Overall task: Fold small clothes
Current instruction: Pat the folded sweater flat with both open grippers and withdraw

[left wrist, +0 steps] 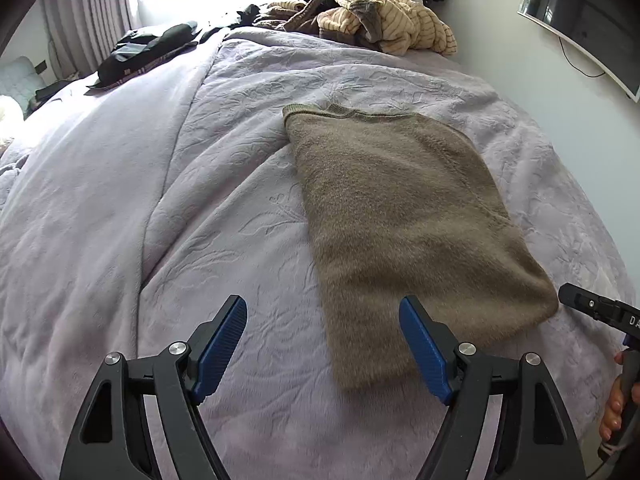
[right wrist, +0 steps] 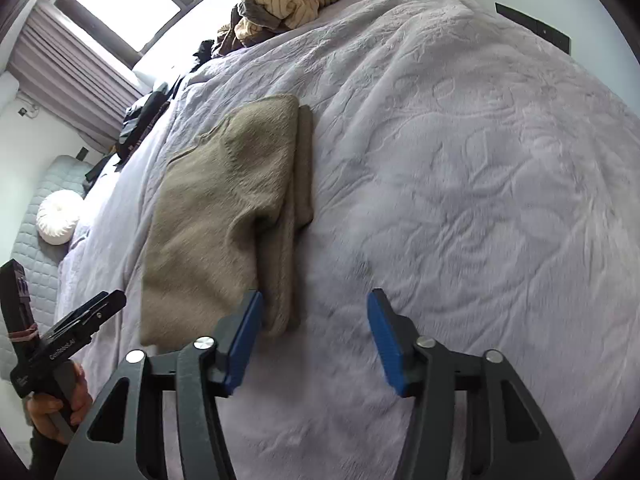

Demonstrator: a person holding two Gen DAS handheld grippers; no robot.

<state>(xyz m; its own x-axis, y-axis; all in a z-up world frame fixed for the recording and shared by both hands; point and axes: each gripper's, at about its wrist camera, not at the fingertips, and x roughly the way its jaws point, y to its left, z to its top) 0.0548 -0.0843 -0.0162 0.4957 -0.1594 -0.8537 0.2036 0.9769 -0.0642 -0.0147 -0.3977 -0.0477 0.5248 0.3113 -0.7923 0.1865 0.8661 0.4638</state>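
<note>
- left gripper (left wrist: 323, 344): jaws spread wide, nothing between the blue pads (left wrist: 222, 346). Points forward along the bed, raised over the near end of the sweater; right pad overlaps the sweater's near-left part in view, contact can't be confirmed.
- right gripper (right wrist: 315, 338): jaws also wide, holding nothing. Tilted view, aimed across the bedspread; left pad (right wrist: 243, 342) sits right at the sweater's near right corner, touching or just above, can't tell.
- brown sweater (left wrist: 404, 216): folded into a long rectangle, flat on the lavender bedspread (left wrist: 160, 200), neckline at the far end. From the right wrist view the folded-in layers stack along its right edge.
- person's left hand (right wrist: 60, 404) grips the left tool's handle low at the frame edge; right hand's fingers (left wrist: 612, 408) wrap the right tool's handle beside the sweater's near right corner.
- pile of striped and brown clothes (left wrist: 384, 16) at the far end of the bed, well apart from the sweater.
- dark garments (left wrist: 148, 50) at far left near the window.
</note>
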